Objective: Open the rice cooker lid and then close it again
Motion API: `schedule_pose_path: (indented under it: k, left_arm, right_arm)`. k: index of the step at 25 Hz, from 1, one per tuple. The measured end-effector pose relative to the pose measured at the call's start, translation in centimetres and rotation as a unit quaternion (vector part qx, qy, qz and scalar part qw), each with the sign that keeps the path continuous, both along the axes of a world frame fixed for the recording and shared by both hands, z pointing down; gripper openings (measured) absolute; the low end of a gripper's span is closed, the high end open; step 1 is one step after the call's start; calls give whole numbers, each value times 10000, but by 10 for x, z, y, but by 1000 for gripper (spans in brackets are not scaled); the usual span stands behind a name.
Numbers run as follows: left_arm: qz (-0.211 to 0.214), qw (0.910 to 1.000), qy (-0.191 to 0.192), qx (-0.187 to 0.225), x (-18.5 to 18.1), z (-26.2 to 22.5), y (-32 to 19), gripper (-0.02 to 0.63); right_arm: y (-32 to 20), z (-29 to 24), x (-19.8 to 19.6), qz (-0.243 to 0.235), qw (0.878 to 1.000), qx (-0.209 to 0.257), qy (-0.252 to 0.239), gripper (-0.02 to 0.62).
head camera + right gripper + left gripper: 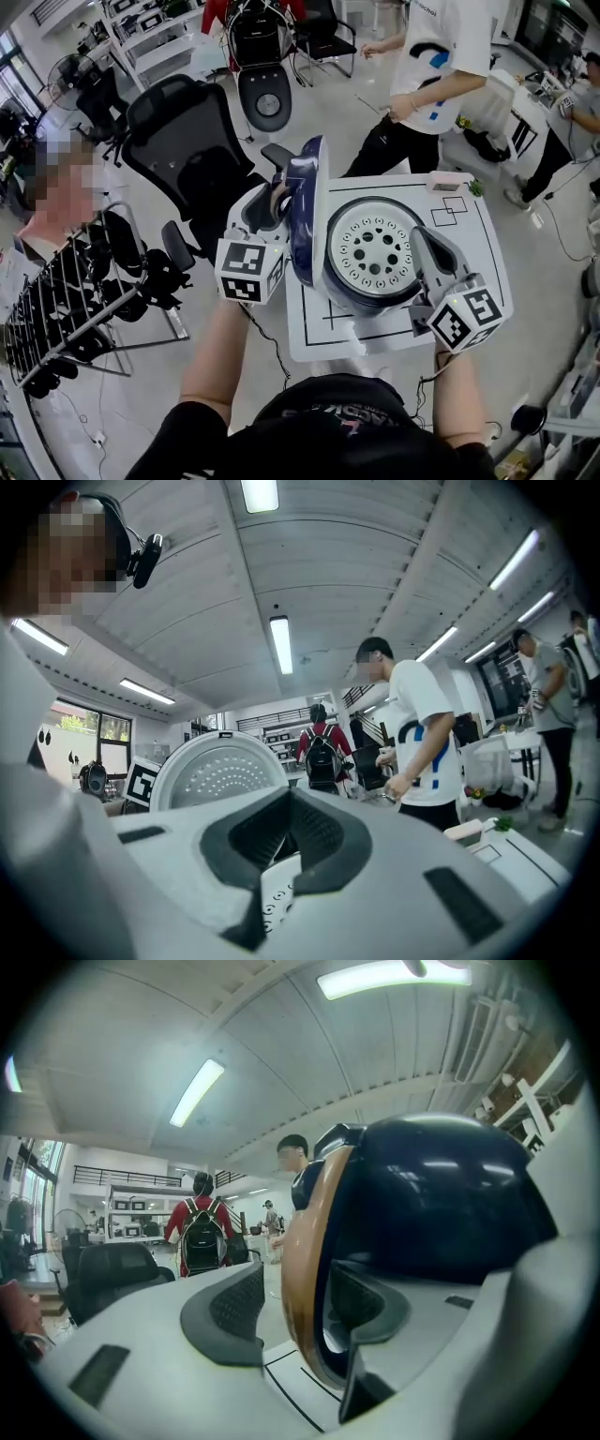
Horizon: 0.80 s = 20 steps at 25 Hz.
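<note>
**Lid raised, left jaws astride its rim**

My left gripper (298, 1321) is partly open, with the rim of the rice cooker lid (306, 206) between its pads and its left pad clear of it. The lid stands raised on the white table (469, 234). At near right, my right gripper (281, 853) is closed and empty.

An office-like lab: swivel chairs (192, 141), shelving (155, 33), ceiling strip lights (197, 1091).

Bright, even light fr. ceiling tubes (197, 1091); glare on lid (431, 1162); fisheye warp, dark corners.

No lettering can be read; the print on the dark shirt (328, 412) is blurred.
</note>
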State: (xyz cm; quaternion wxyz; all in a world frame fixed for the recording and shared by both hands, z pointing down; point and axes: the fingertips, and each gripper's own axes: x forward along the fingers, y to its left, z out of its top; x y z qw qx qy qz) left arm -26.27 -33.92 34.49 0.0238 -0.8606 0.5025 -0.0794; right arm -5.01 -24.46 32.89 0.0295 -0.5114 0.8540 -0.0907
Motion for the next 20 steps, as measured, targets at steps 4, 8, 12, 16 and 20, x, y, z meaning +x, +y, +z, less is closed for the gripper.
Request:
schedule_pose_path:
  k: [4,8,12,16,20]
  left_arm:
    - [102,9997,-207,66,0,0,-1,124]
    - [108,9993,-330,146,1,-3,-2,115]
    - [134,9986,-478,159,2,-7,-1,115]
    - [164,9976,-649,199,11,-8,0,115]
    - [197,9958,-858,268,17,-10,-1,117]
  right_arm:
    - [-2,-1,-9,0,10000,-1,20,2]
    - [-3,-1,-16,-11,10000,-13,32,2]
    - [-2,-6,-23,11,10000,22,19,2]
    - [0,-7,-21,49,10000,66,-3,2]
    - [3,-12,-22,91,9999,137,6,2]
